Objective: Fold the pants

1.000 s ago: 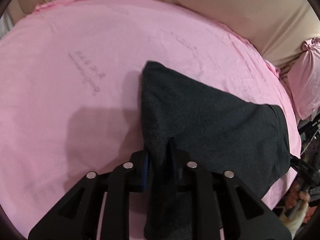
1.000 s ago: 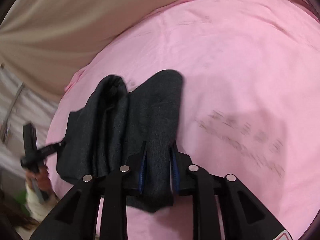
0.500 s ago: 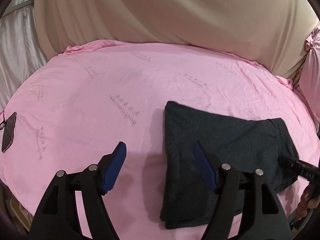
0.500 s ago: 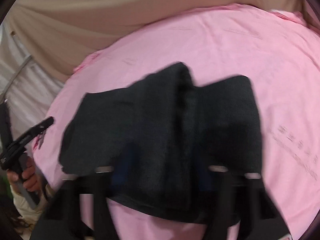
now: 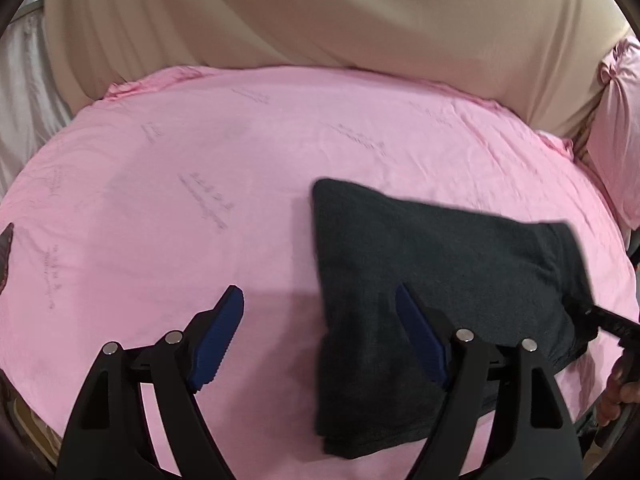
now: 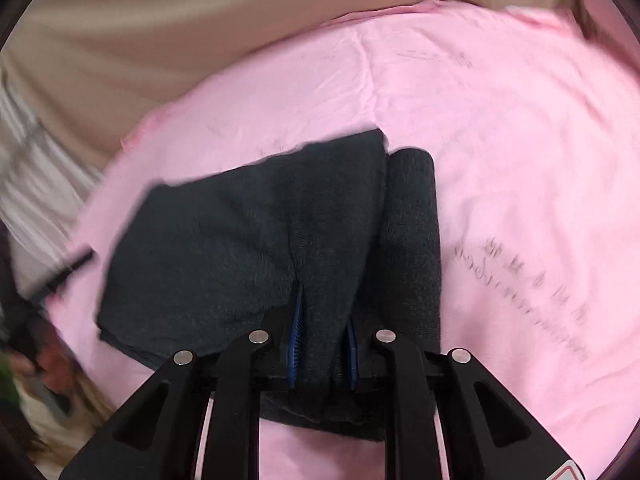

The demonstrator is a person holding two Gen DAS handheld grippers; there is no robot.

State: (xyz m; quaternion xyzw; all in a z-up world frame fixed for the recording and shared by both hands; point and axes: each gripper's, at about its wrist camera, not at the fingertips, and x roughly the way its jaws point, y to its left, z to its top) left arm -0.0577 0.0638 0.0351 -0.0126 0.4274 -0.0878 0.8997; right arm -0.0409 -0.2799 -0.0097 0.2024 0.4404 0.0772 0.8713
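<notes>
In the left wrist view, the left gripper [image 5: 318, 312] is seen with its jaws spread wide and opening, nothing pinched; its right pad lies over the folded dark grey pants [image 5: 432, 280], which are laid on the pink bedsheet [image 5: 180, 240] toward four o'clock. In the right wrist view, the right gripper [image 6: 322, 340] is clamped narrowly on a fold of the pants [image 6: 260, 240] at six o'clock.

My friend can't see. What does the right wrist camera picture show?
The right gripper pinches a fold of the dark pants, which lie folded on a pink sheet. Beige cloth hangs behind the bed, and the left edge is blurry.
</notes>
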